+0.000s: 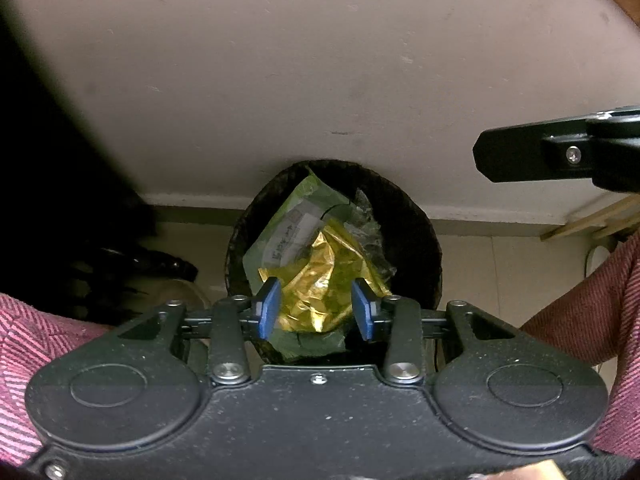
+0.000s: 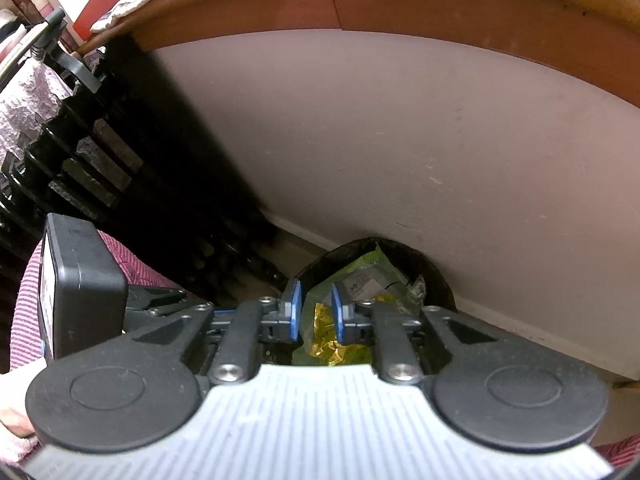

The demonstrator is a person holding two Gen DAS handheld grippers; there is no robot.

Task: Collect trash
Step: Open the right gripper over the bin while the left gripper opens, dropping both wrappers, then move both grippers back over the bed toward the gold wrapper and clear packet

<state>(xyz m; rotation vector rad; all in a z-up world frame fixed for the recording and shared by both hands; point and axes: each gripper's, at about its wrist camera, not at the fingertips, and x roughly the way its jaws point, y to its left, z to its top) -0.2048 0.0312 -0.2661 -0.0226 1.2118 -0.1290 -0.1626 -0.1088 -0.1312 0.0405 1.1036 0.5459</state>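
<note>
Left wrist view: left gripper [image 1: 316,308] sits low centre of frame, blue pads [image 1: 269,307] spread wide apart, nothing between them. Directly beyond and below the gap is a dark round bin [image 1: 416,216] standing on the pale floor against the wall [image 1: 280,60]. Inside the bin, a crumpled gold foil wrapper [image 1: 316,280] lies on top, framed right between the two pads but clearly deeper, not touched. Behind it a green packet [image 1: 296,208] with a white label; its long axis runs from lower left to upper right of the frame, one corner pointing up toward the wall. A scrap of clear plastic [image 1: 368,220] sits at the bin's right side. The right gripper [image 1: 532,152] pokes in from the right edge, mid frame, well above the bin; can't tell its jaw state here. Red striped sleeves at both lower corners.

Right wrist view: right gripper [image 2: 314,312] low centre, pads parted with a moderate gap, holding nothing. Bin [image 2: 436,276] sits just beyond, slightly right of the gap. Gold foil wrapper [image 2: 326,336] shows through the gap, below the pads. Green packet [image 2: 360,268] leans behind it, long axis tilted up-right, tip toward the wall [image 2: 400,140]. Left gripper's body [image 2: 80,280] is at left edge.
</note>
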